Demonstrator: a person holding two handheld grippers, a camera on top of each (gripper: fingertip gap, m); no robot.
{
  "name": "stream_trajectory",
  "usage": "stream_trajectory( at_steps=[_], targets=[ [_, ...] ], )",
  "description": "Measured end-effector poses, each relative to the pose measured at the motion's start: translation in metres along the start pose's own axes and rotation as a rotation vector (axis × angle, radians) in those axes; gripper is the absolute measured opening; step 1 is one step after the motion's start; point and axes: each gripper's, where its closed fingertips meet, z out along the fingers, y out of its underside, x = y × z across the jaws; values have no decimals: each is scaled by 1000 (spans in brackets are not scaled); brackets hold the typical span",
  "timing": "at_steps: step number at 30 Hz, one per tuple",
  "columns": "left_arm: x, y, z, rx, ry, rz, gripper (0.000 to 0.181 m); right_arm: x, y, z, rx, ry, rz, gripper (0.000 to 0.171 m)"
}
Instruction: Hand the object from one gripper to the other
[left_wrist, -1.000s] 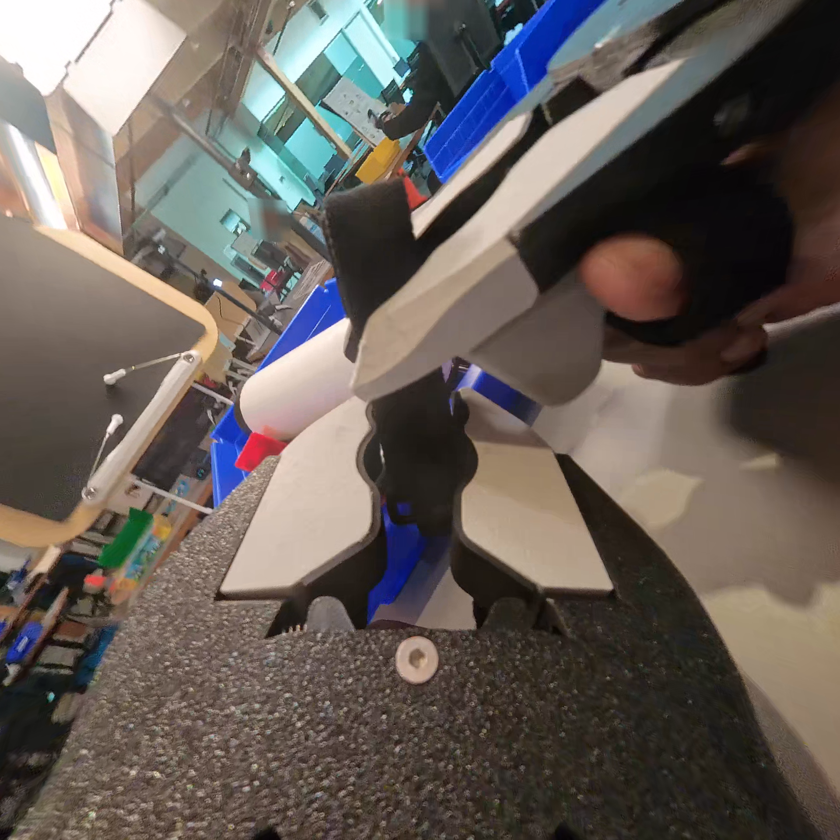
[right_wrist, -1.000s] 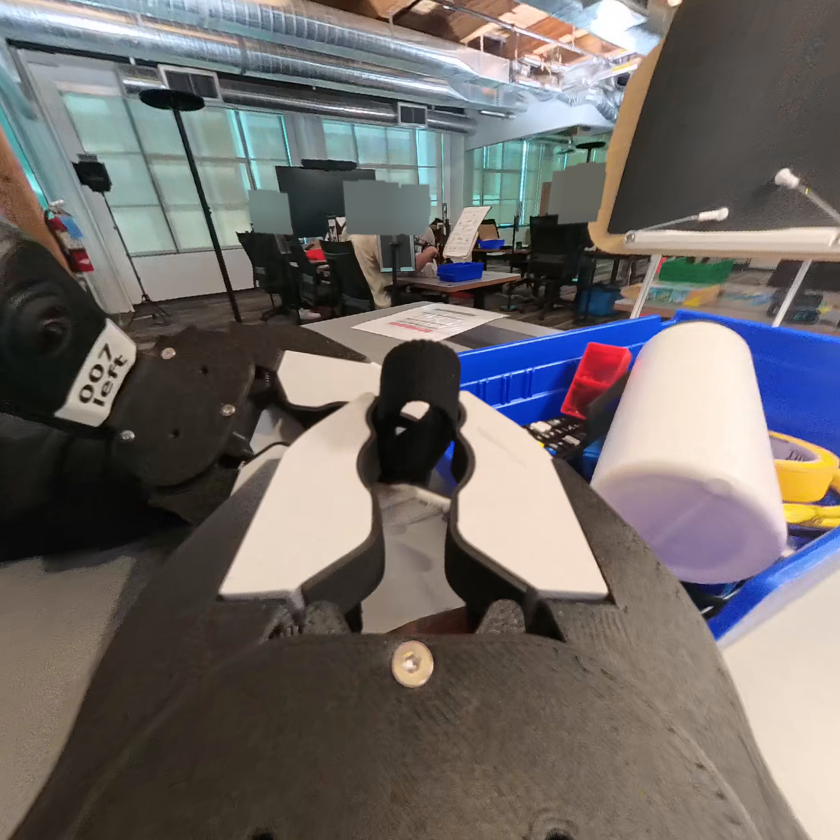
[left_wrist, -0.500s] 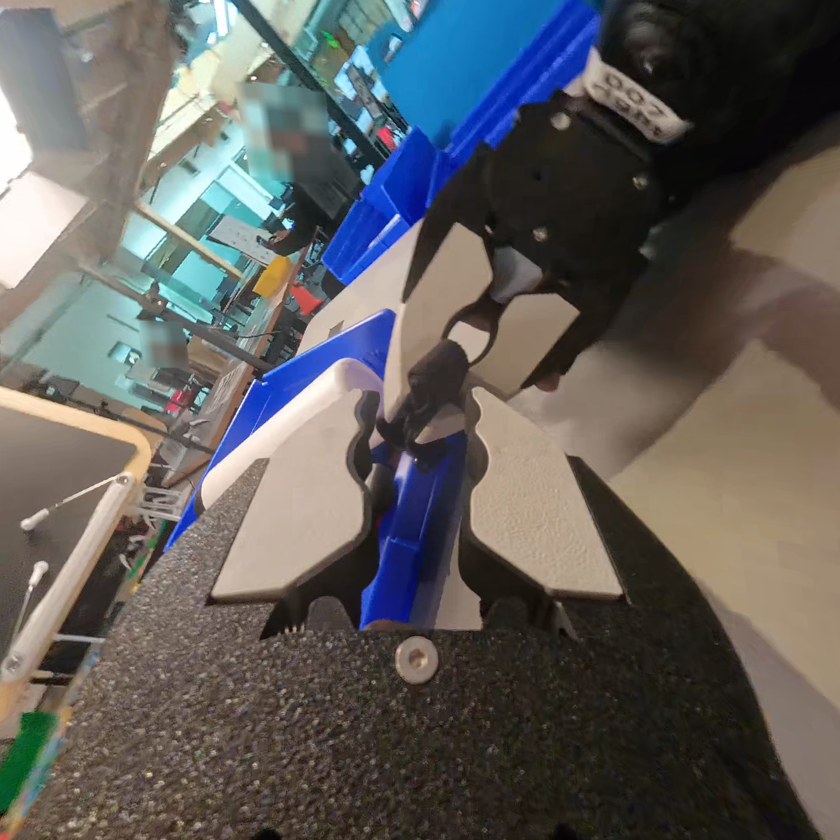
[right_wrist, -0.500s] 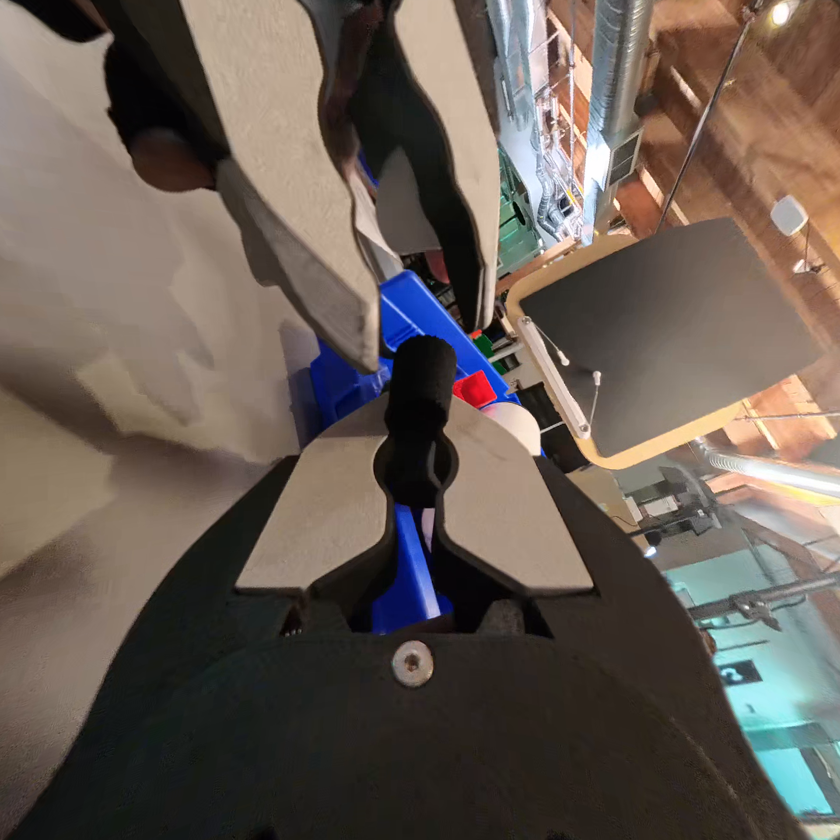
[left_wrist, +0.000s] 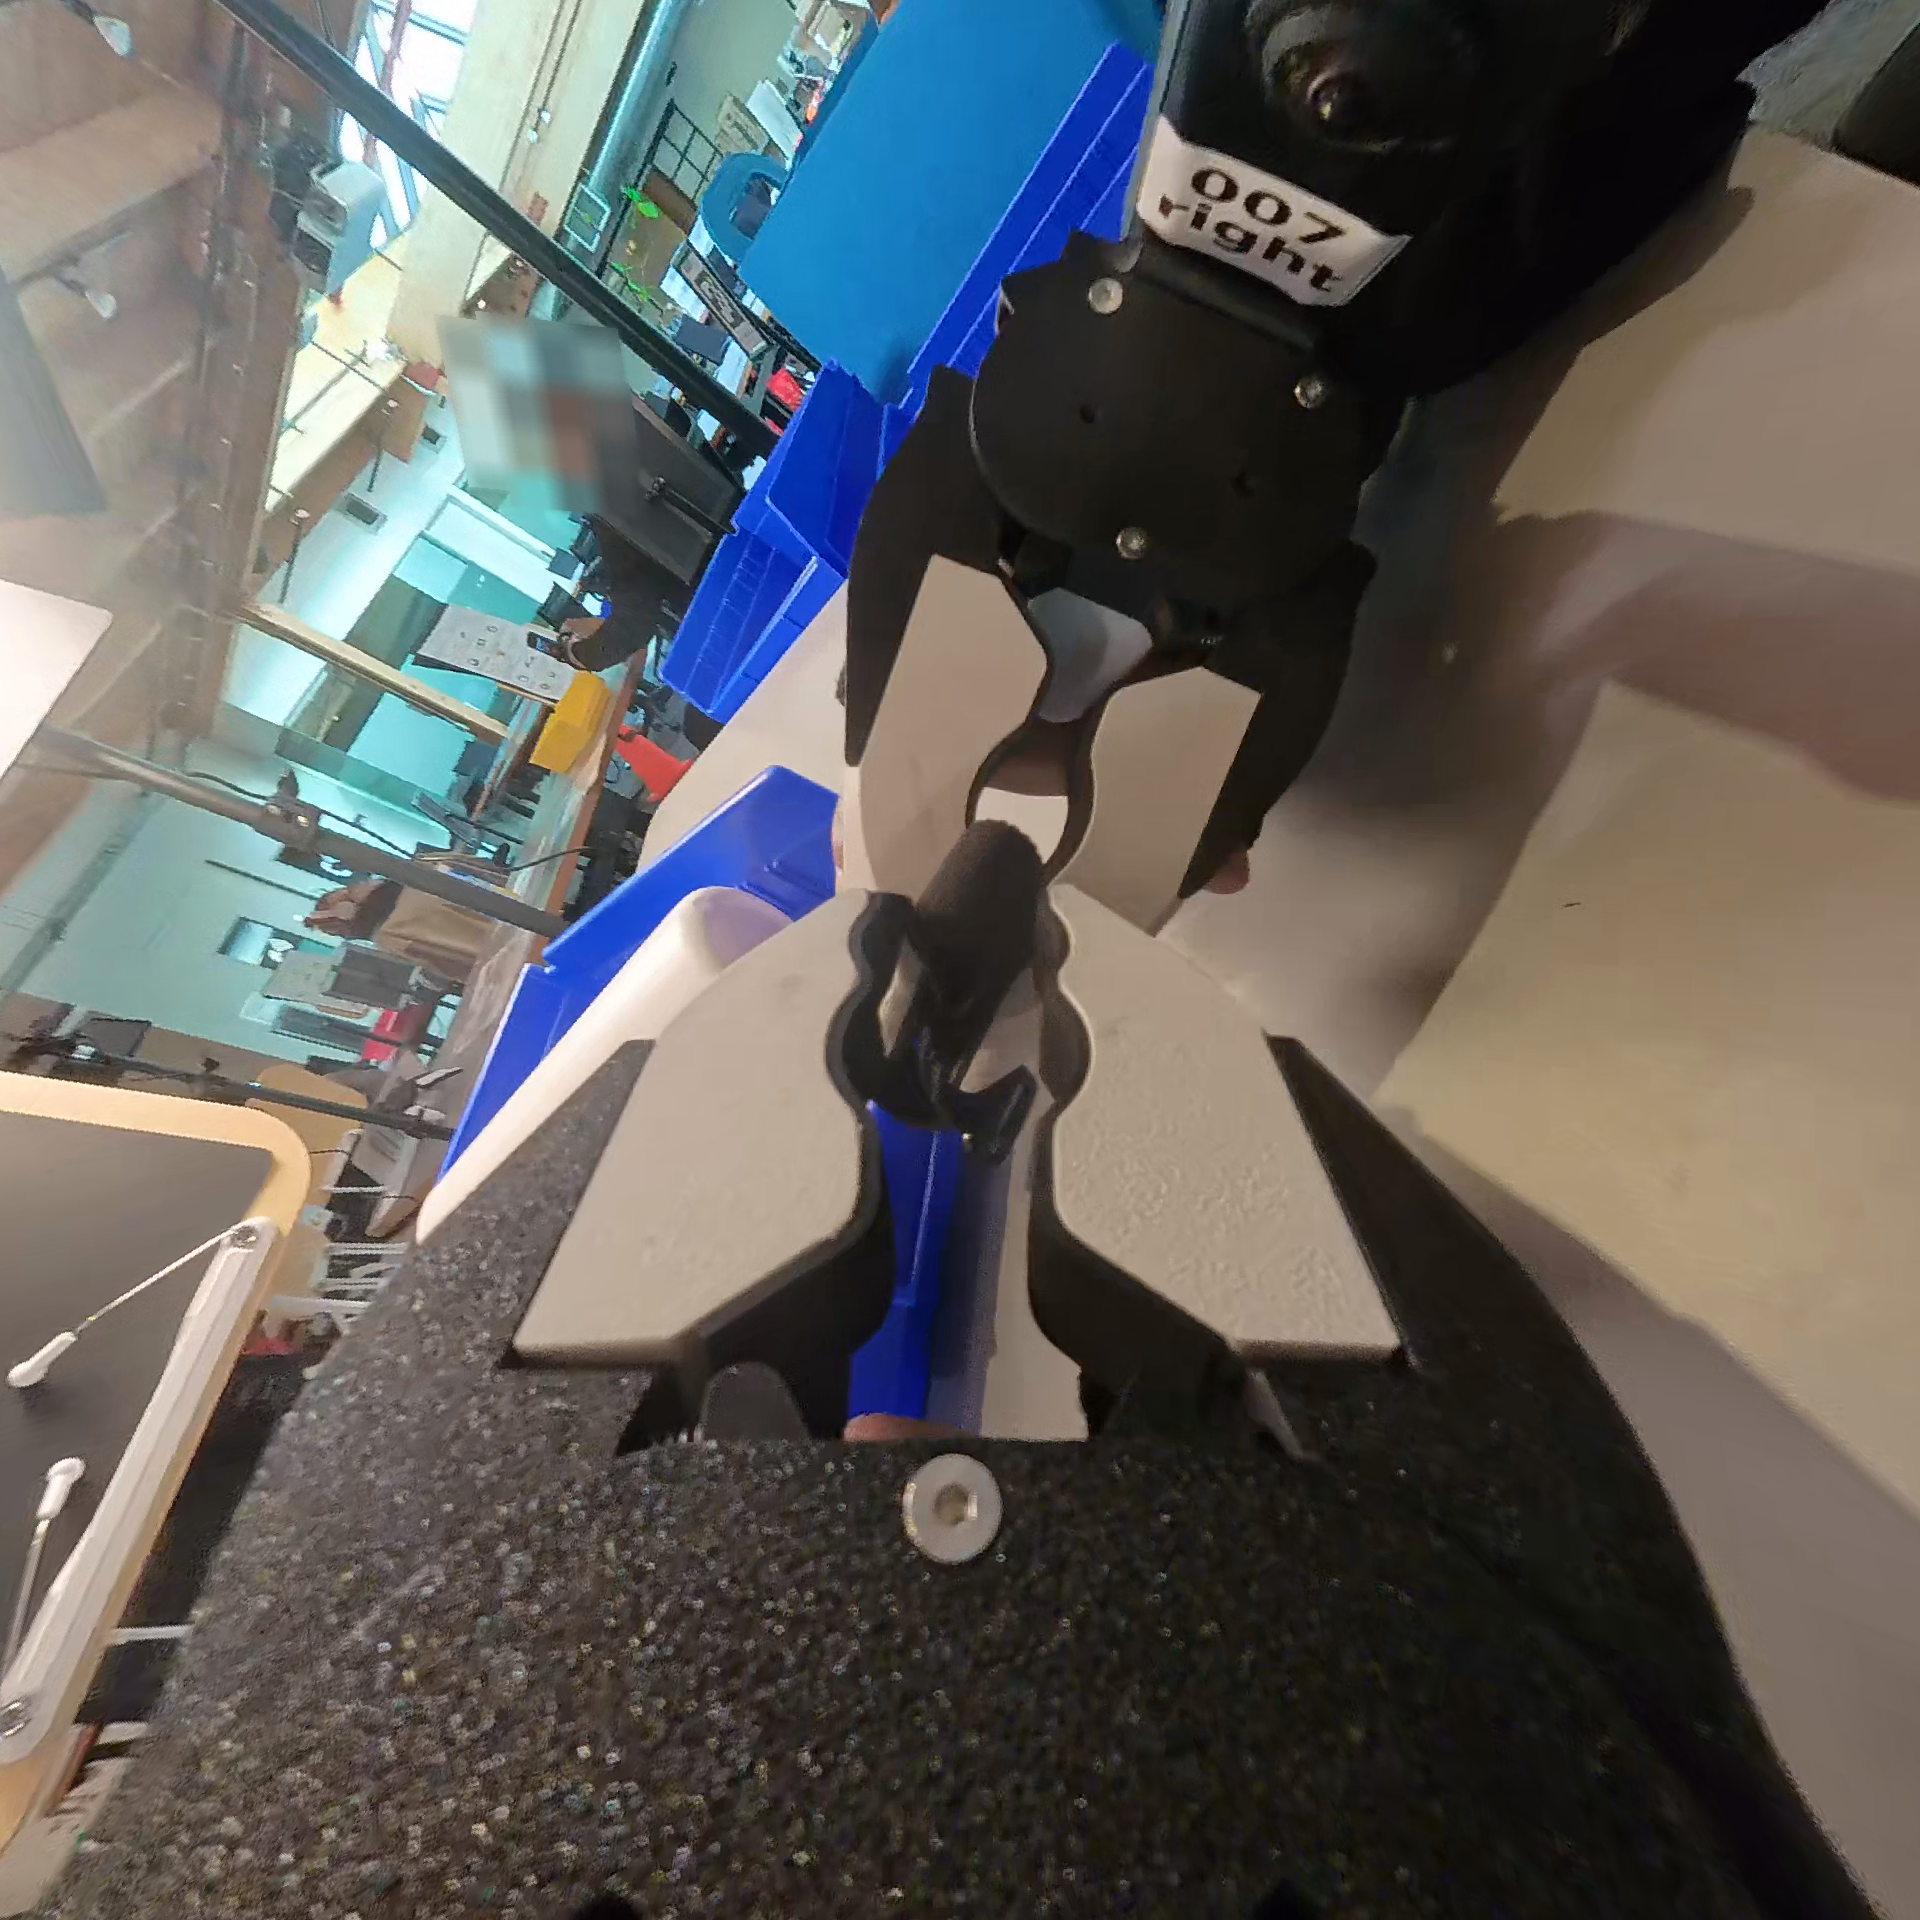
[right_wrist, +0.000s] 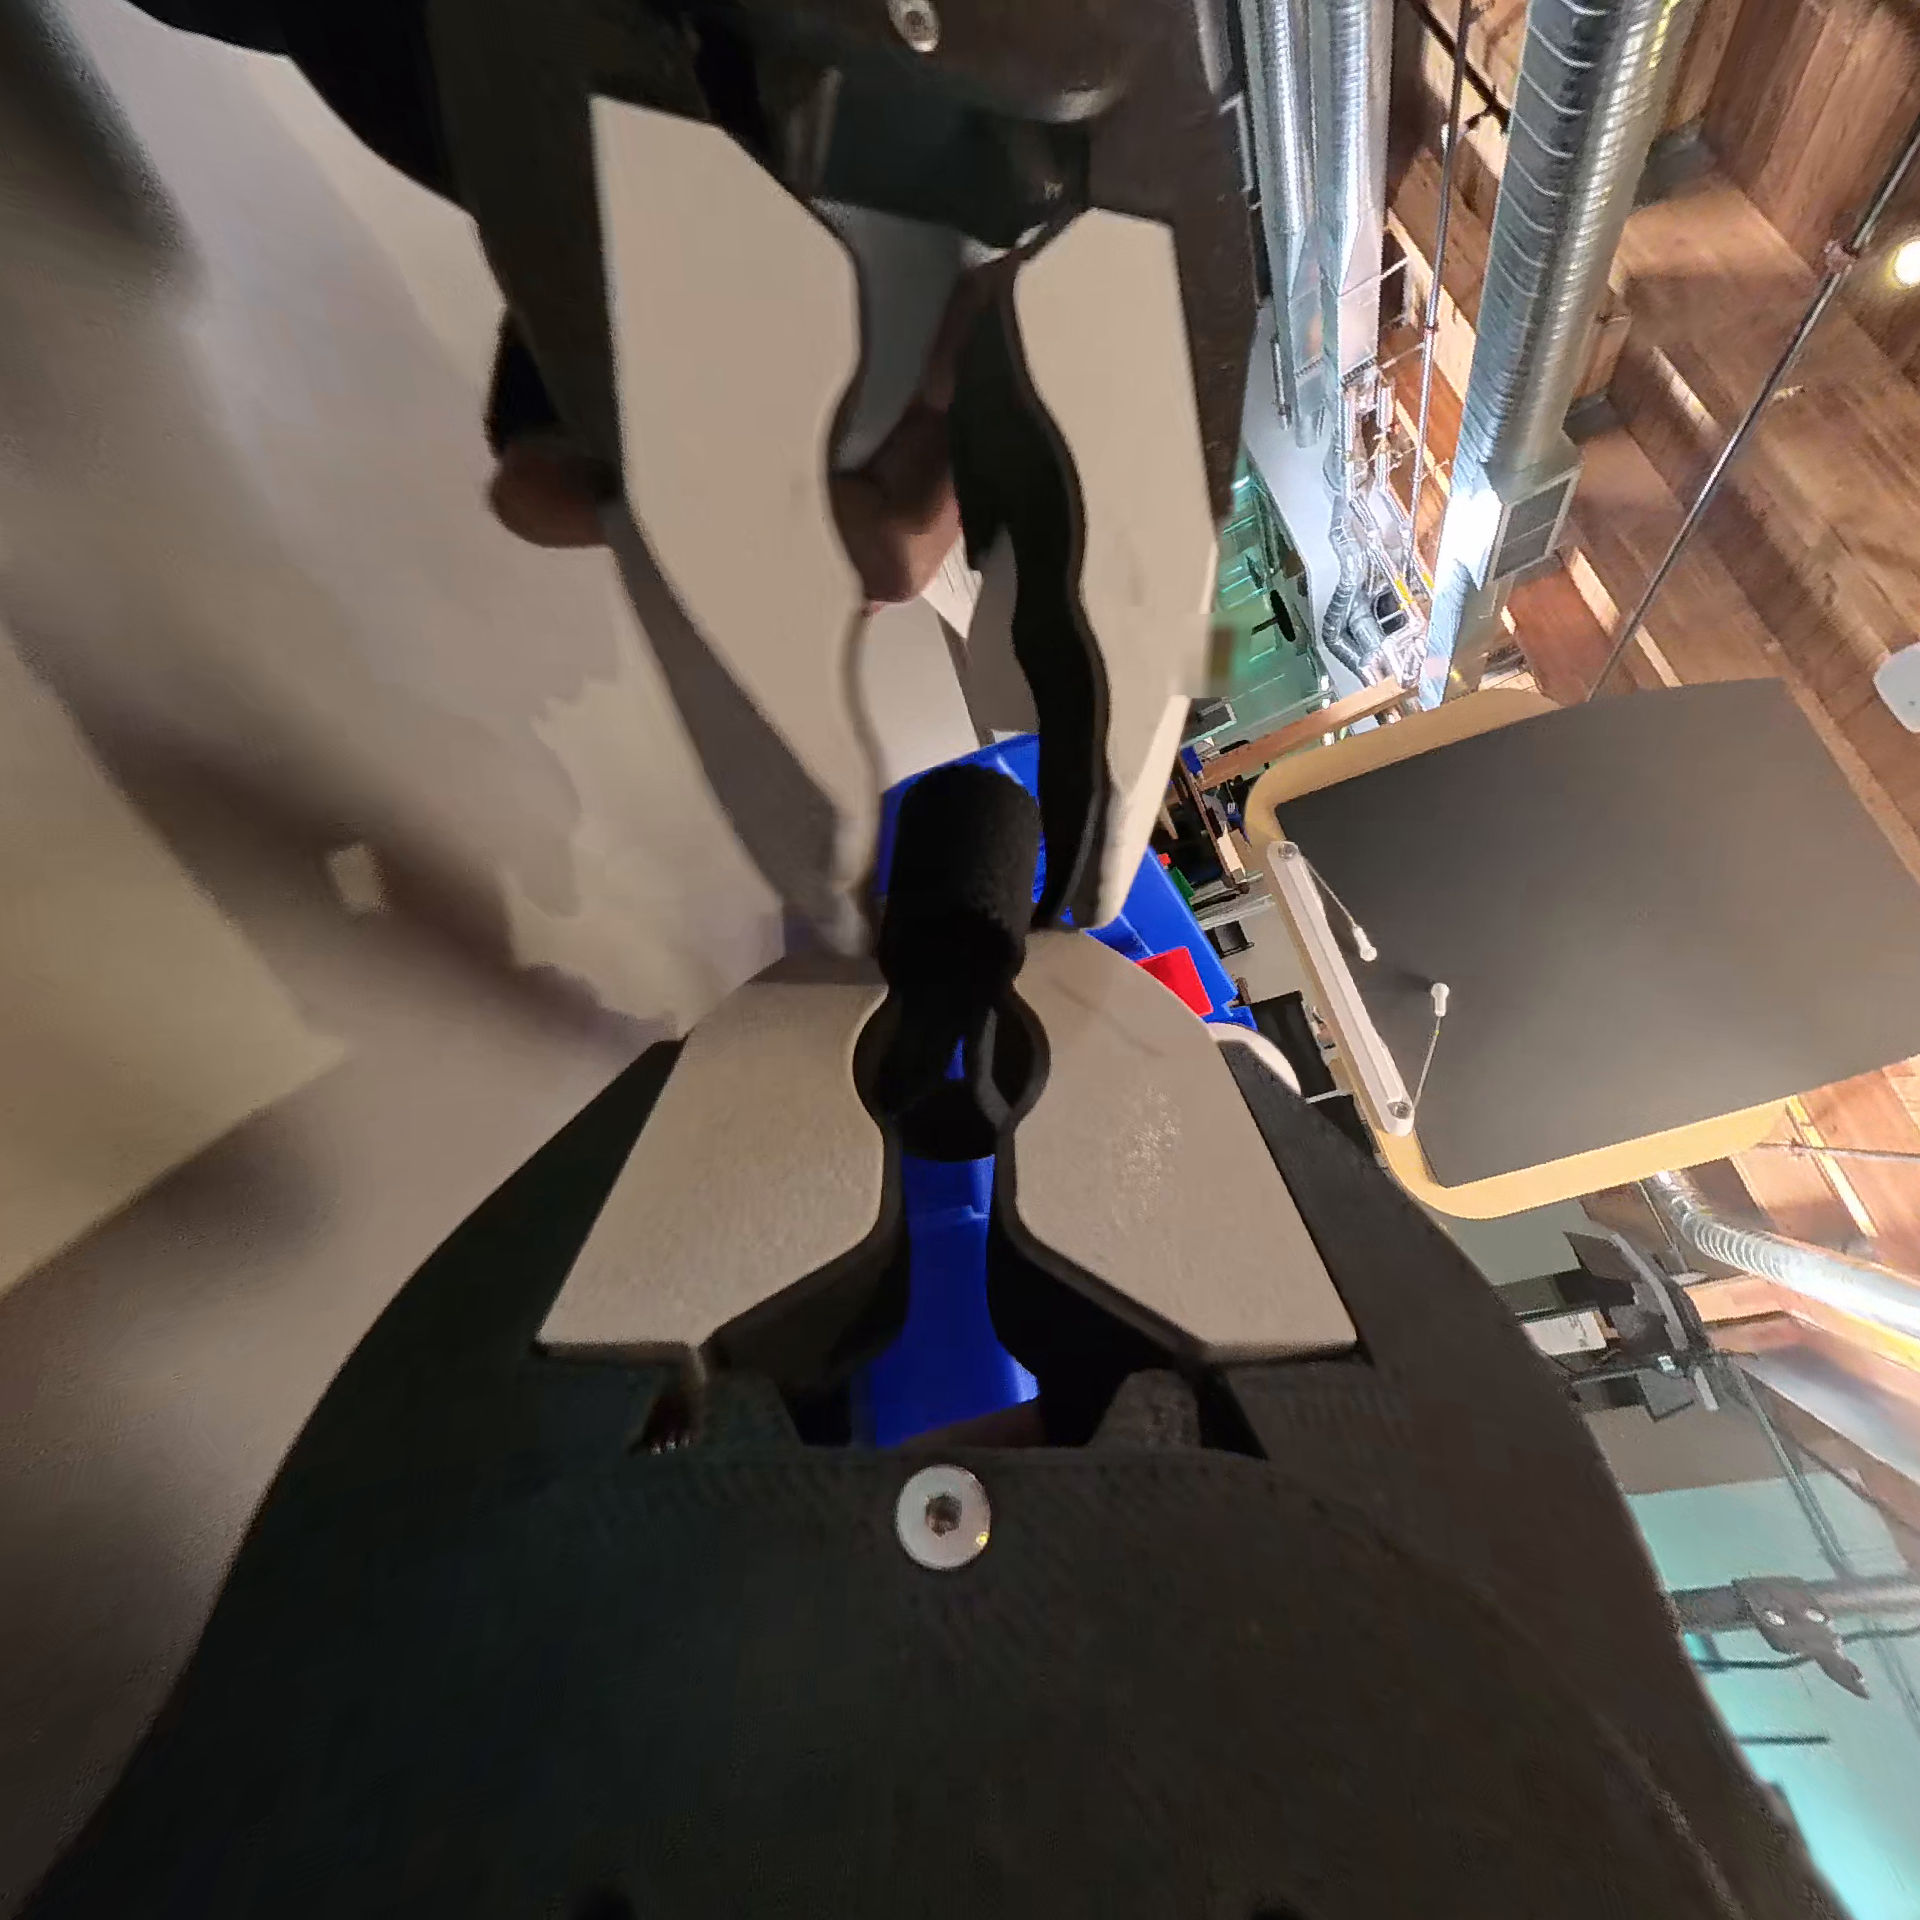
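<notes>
A black padded strap loop (right_wrist: 956, 883) is clamped in my right gripper (right_wrist: 956, 987), which is shut on its lower part. The strap's free end sticks out between the fingers of my left gripper (right_wrist: 977, 904), which comes in from above, tip to tip. In the left wrist view the strap (left_wrist: 971, 935) sits between the tips of my left gripper (left_wrist: 961, 914), whose jaws stand slightly apart, close on either side of it. The right gripper (left_wrist: 1008, 894) faces it from beyond, shut on the strap's far end.
Both grippers are held above a beige tabletop (left_wrist: 1662, 1039). A blue bin (left_wrist: 665, 956) with a white roll (left_wrist: 623, 1039) lies just beyond the fingers. More blue bins (left_wrist: 935, 312) are stacked farther off. A dark board with a wooden rim (right_wrist: 1610, 935) is to one side. My left and right fingertips are right by each other.
The two grippers have turned to face each other and closed the distance. The strap's free end, clear of the left fingers half a second ago, now sits between their tips.
</notes>
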Motion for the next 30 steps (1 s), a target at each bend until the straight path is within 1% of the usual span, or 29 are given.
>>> stream_trajectory(
  at_steps=[1, 3, 6, 8, 11, 15, 17, 19, 21, 24, 27, 28, 29, 30],
  targets=[
    [-1, 0, 0, -3, -7, 2, 21, 1, 0, 0, -3, 10, 3, 12],
    [-8, -2, 1, 0, -40, -49, 19, 8, 2, 0, -6, 35, 38, 15],
    [-31, -7, -5, 73, -101, -266, 18, 19, 3, -2, 1, 65, 112, 32],
    [-48, -10, -14, 147, -137, -430, 18, 24, 4, -4, 8, 74, 120, 45],
    [-73, -9, -29, 256, -201, -630, 18, 30, 6, -8, 16, 88, 93, 49],
    [-92, -5, -43, 380, -258, -785, 18, 34, 5, -9, 33, 80, 159, 50],
    [-92, -3, -43, 408, -249, -829, 18, 33, 2, -9, 52, 62, 235, 50],
    [-90, -2, -40, 410, -237, -845, 18, 35, 1, -8, 62, 57, 338, 55],
    [-86, 1, -36, 378, -228, -832, 19, 44, 2, -9, 65, 75, 438, 63],
    [-75, 0, -26, 312, -197, -777, 19, 54, 4, -10, 69, 88, 565, 65],
    [-64, -13, -18, 337, -142, -759, 19, 46, 8, -5, 35, 25, 662, 67],
    [-61, -17, -16, 355, -124, -766, 19, 41, 10, -3, 18, -3, 679, 65],
    [-59, -20, -15, 375, -108, -778, 19, 37, 12, -1, 1, -23, 686, 59],
    [-58, -22, -15, 390, -96, -790, 19, 33, 13, -1, -3, -32, 682, 44]
  ],
)
